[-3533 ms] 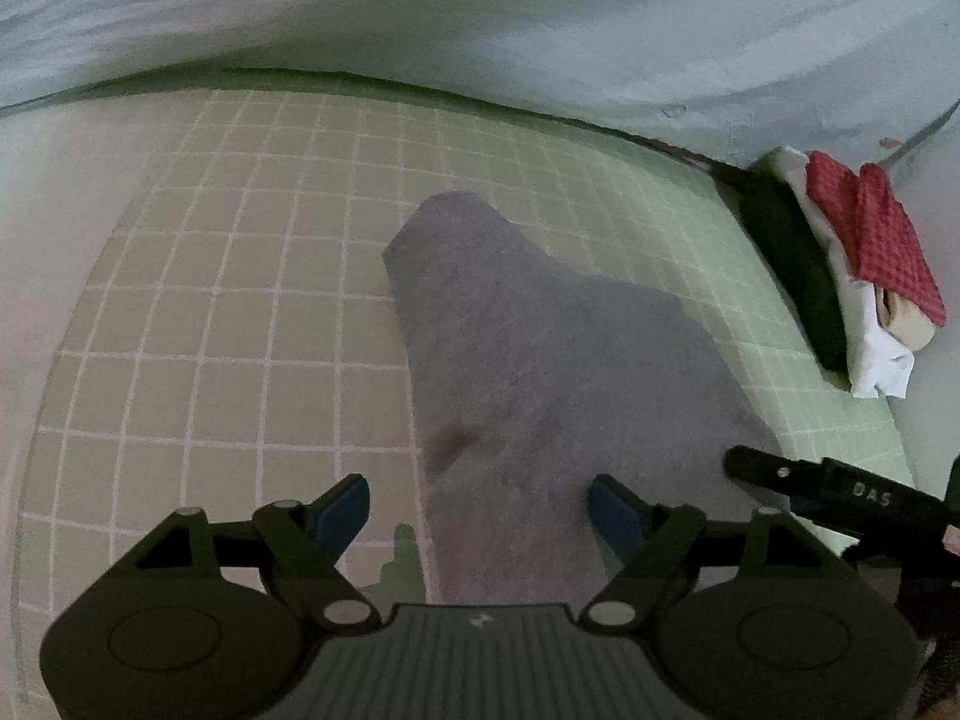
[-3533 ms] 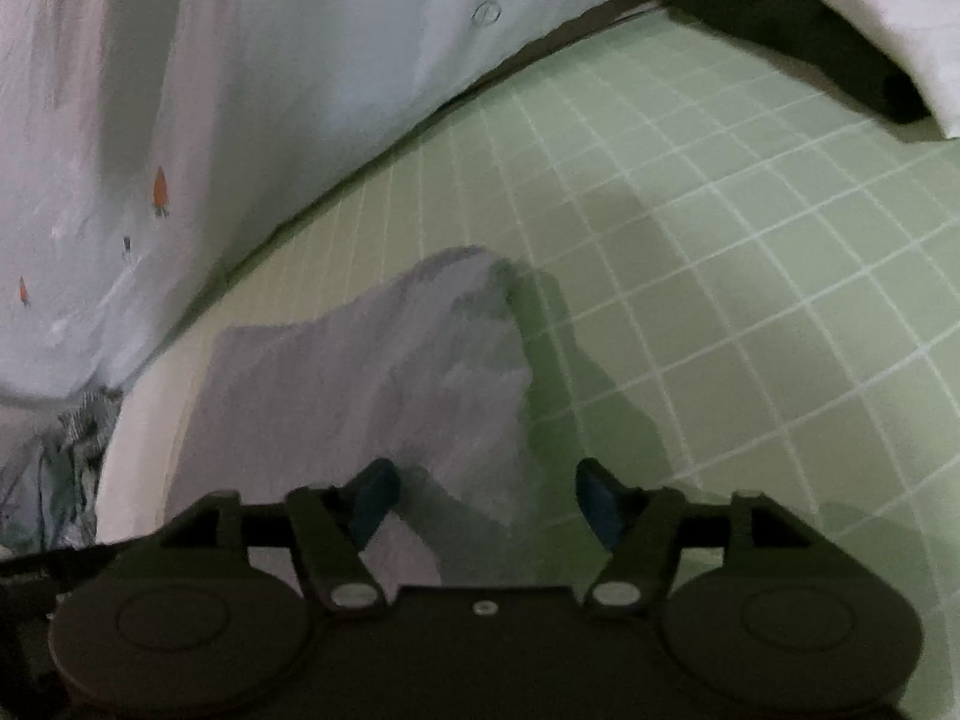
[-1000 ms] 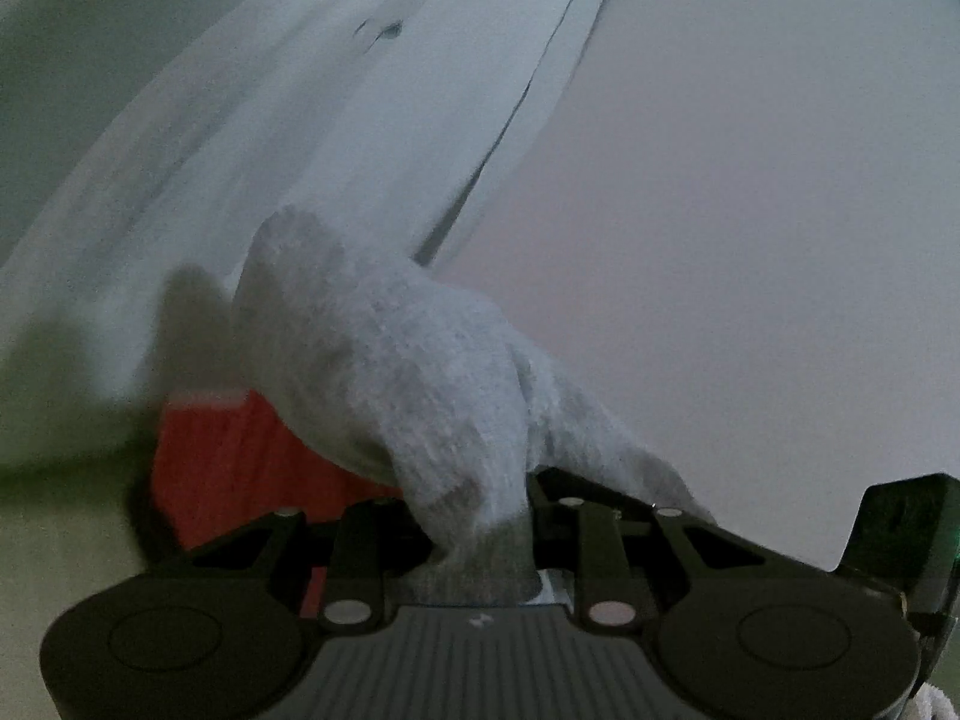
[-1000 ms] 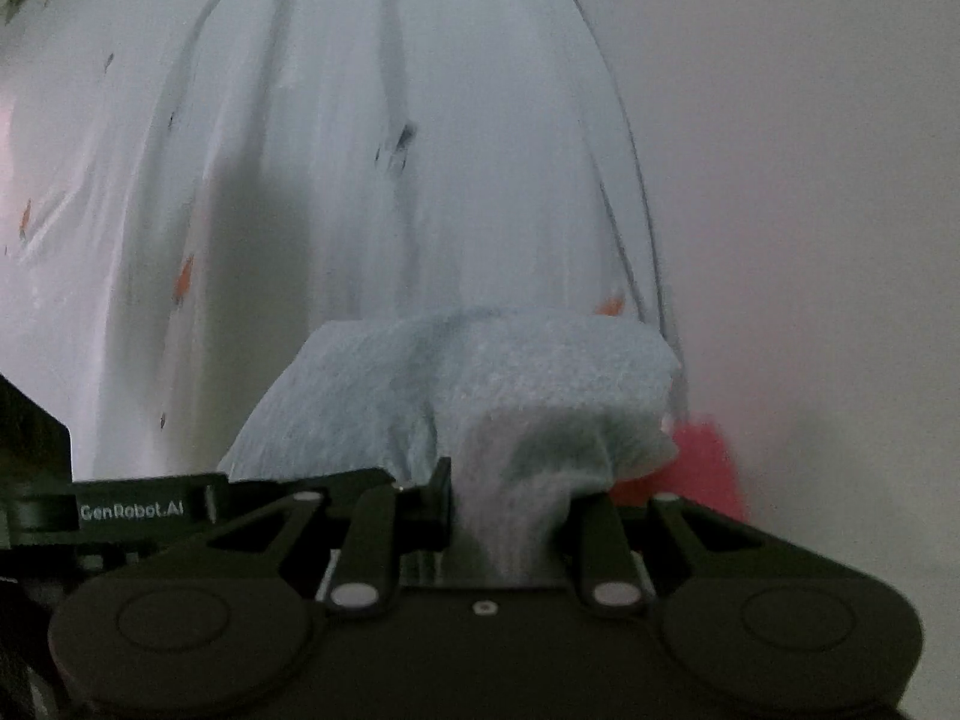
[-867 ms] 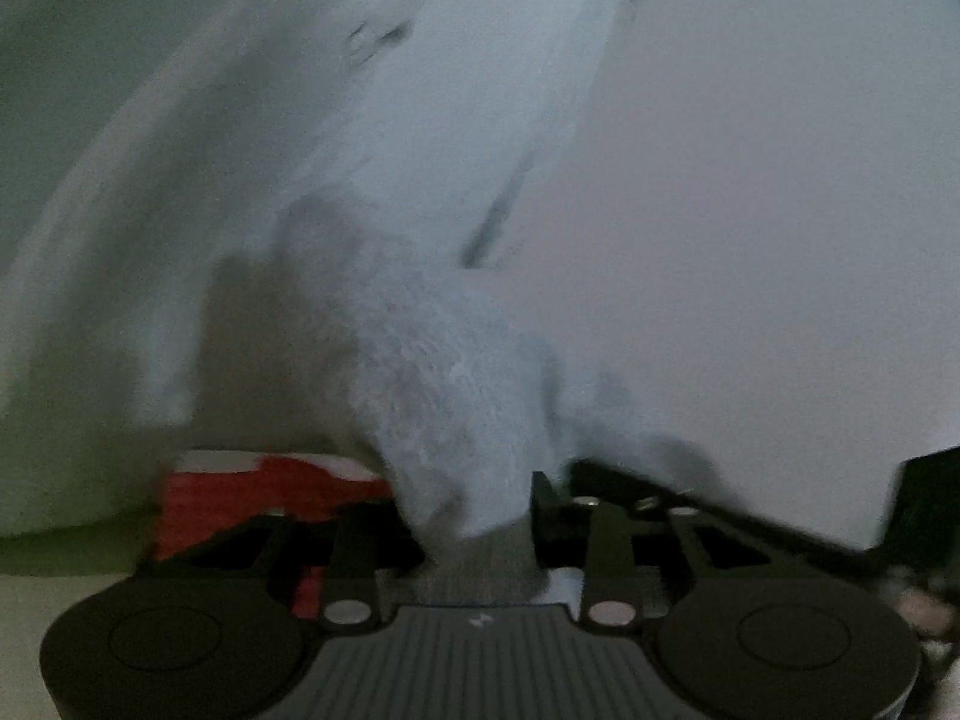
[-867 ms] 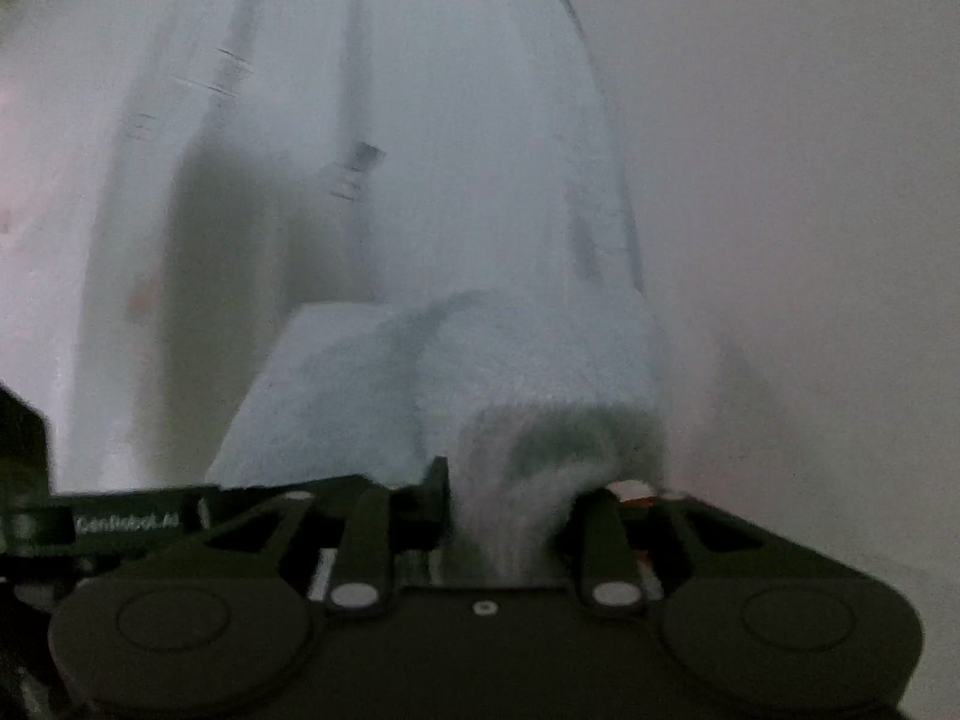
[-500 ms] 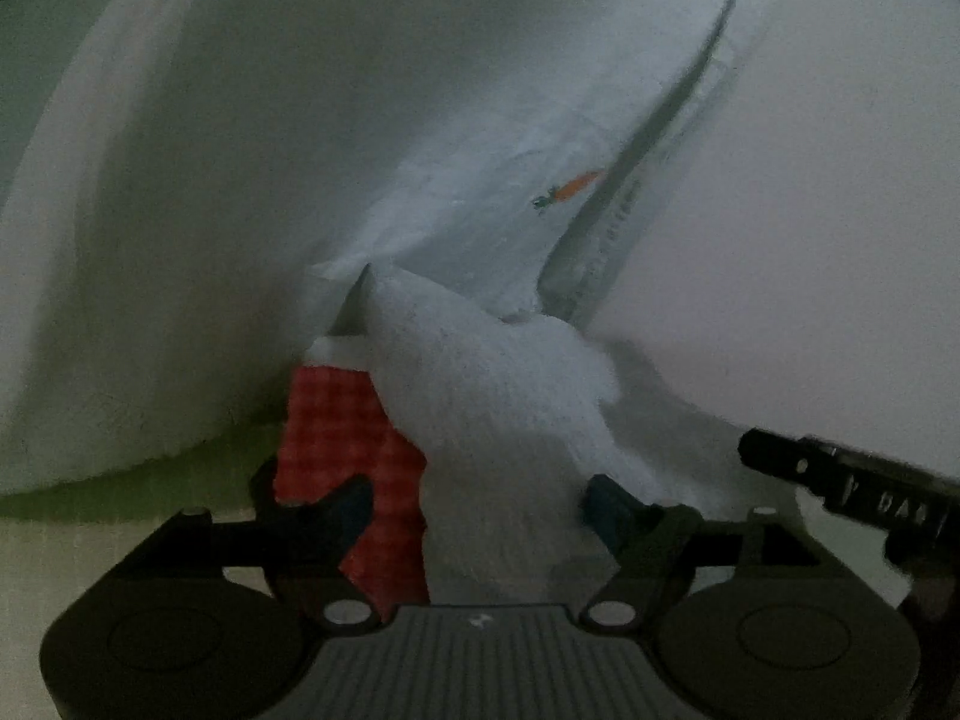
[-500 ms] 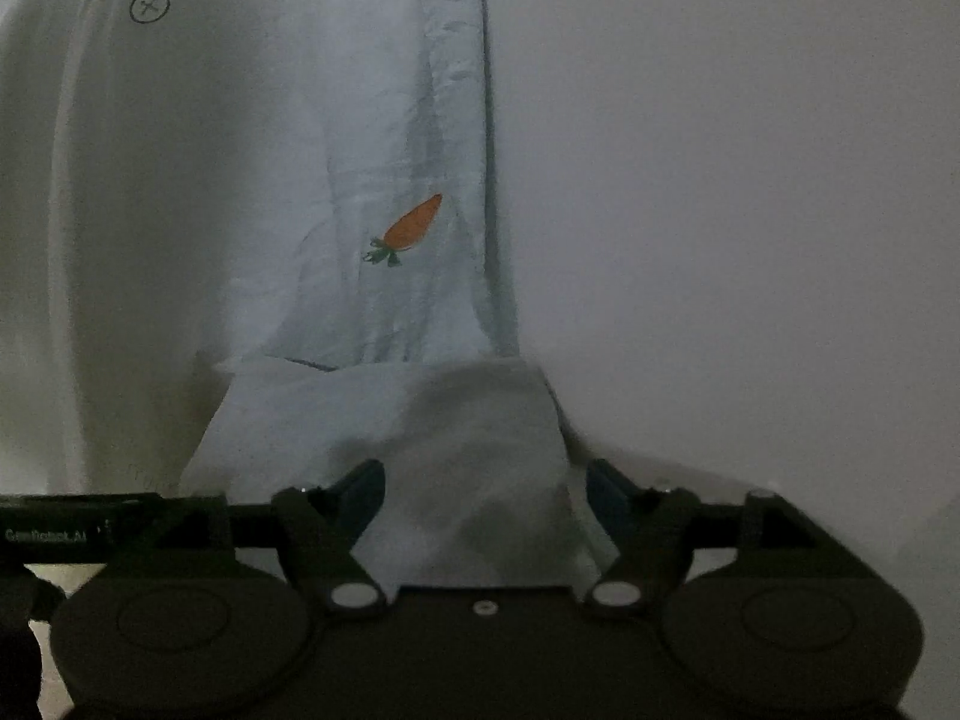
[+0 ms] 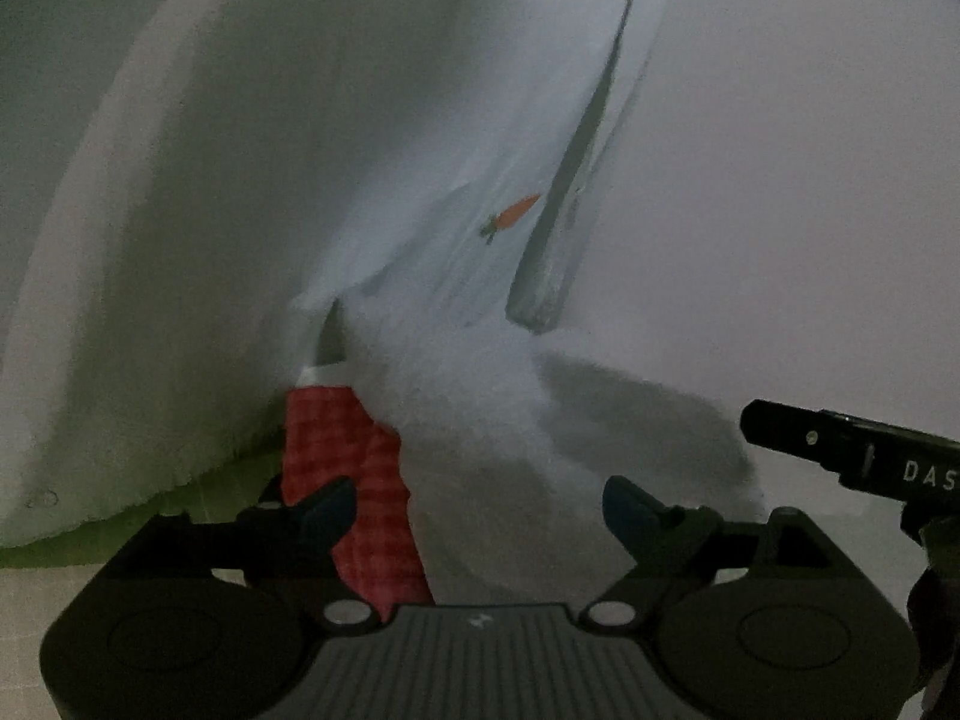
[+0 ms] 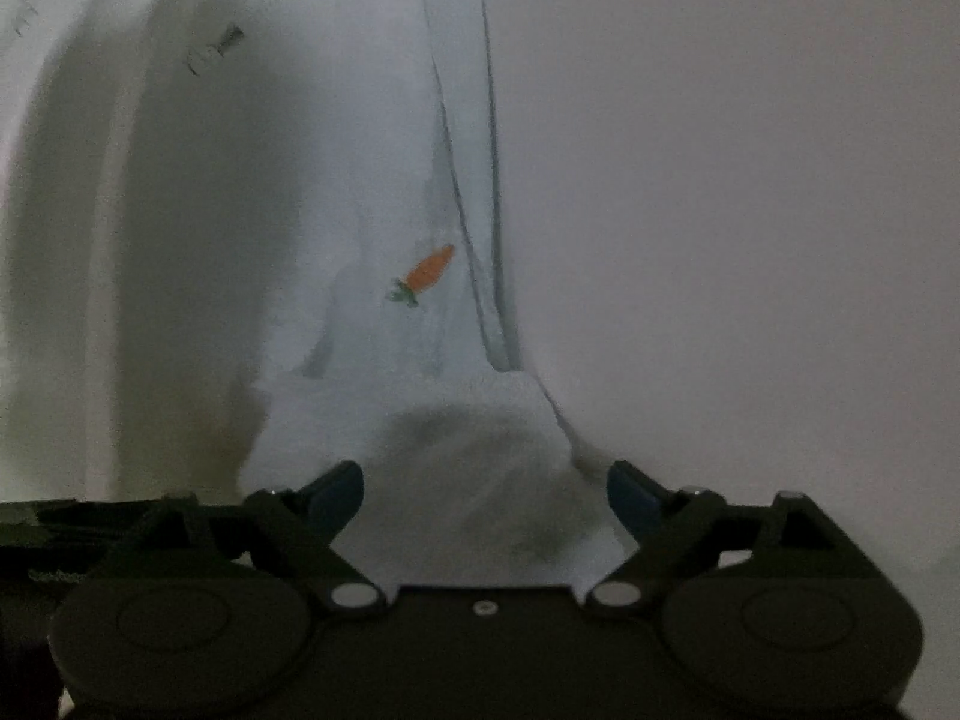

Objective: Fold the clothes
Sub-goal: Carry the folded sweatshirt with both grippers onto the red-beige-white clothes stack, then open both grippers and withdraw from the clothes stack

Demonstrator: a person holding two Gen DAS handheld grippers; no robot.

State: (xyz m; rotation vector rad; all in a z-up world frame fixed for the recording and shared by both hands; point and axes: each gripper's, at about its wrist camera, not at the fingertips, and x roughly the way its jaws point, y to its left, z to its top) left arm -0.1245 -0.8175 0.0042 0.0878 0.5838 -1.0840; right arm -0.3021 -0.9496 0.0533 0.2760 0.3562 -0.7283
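Note:
A pale grey fleecy garment (image 9: 474, 420) lies bunched on a pile against the hanging sheet, partly over a red checked cloth (image 9: 348, 468). My left gripper (image 9: 477, 507) stands open just in front of it, its blue pads apart and nothing pinched between them. In the right wrist view the same grey garment (image 10: 480, 468) fills the space ahead of my right gripper (image 10: 486, 492), which is open too. Whether the cloth touches any finger cannot be told. The other gripper's black body (image 9: 852, 456) shows at the right edge of the left wrist view.
A light blue sheet with small carrot prints (image 9: 510, 216) hangs behind the pile, next to a plain pale wall (image 10: 750, 240). A strip of green gridded mat (image 9: 150, 516) shows at lower left. Both views are dim and a little blurred.
Both grippers were shut on the grey garment a second ago and have opened; the garment now rests on the pile by the red checked cloth. Both have eased back slightly.

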